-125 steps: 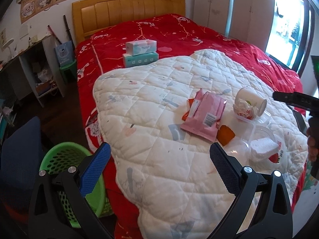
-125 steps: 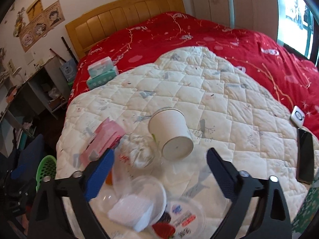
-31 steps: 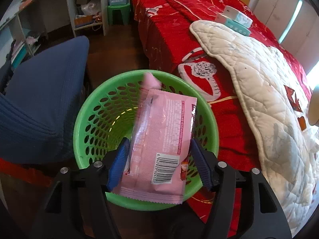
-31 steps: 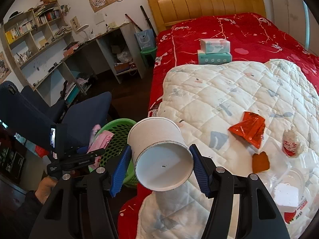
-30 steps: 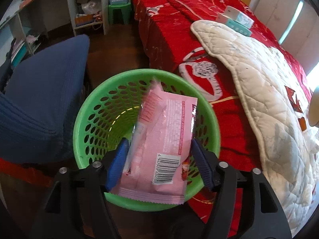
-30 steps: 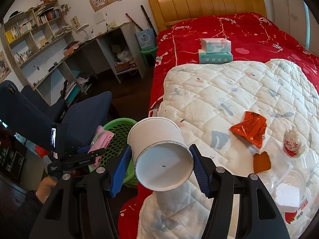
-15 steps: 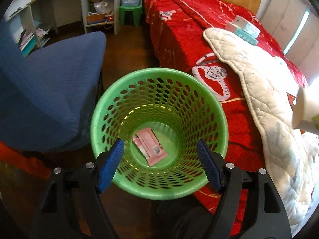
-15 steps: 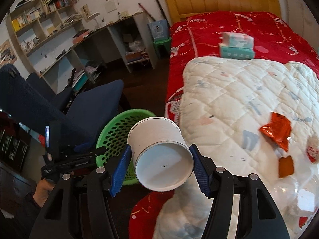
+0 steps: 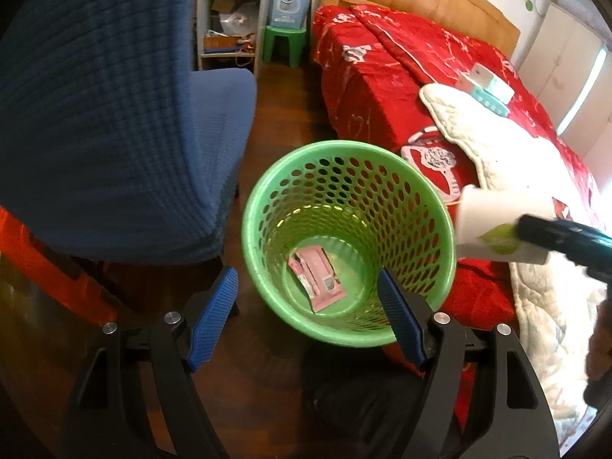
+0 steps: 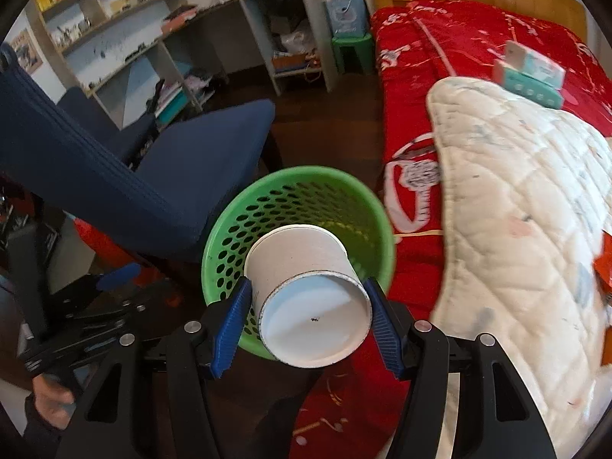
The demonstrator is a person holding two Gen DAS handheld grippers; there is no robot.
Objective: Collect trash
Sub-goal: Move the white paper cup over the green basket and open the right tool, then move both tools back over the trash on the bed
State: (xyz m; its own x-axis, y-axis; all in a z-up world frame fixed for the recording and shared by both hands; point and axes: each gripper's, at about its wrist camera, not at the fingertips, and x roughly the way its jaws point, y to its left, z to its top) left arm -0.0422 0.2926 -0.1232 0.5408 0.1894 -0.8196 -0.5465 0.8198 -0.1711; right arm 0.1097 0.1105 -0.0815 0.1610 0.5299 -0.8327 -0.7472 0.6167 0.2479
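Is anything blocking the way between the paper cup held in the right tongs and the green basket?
Nothing visible does. The right tongs grip the paper cup on its side, near the open mouth of the green basket. Only a pink wrapper lies at the bottom. The left tongs stand open and empty.

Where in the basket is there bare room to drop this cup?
The green basket holds only the pink wrapper, flat near the floor's middle; the floor around it is bare. The paper cup, in the right gripper, fills the rim's bed side.
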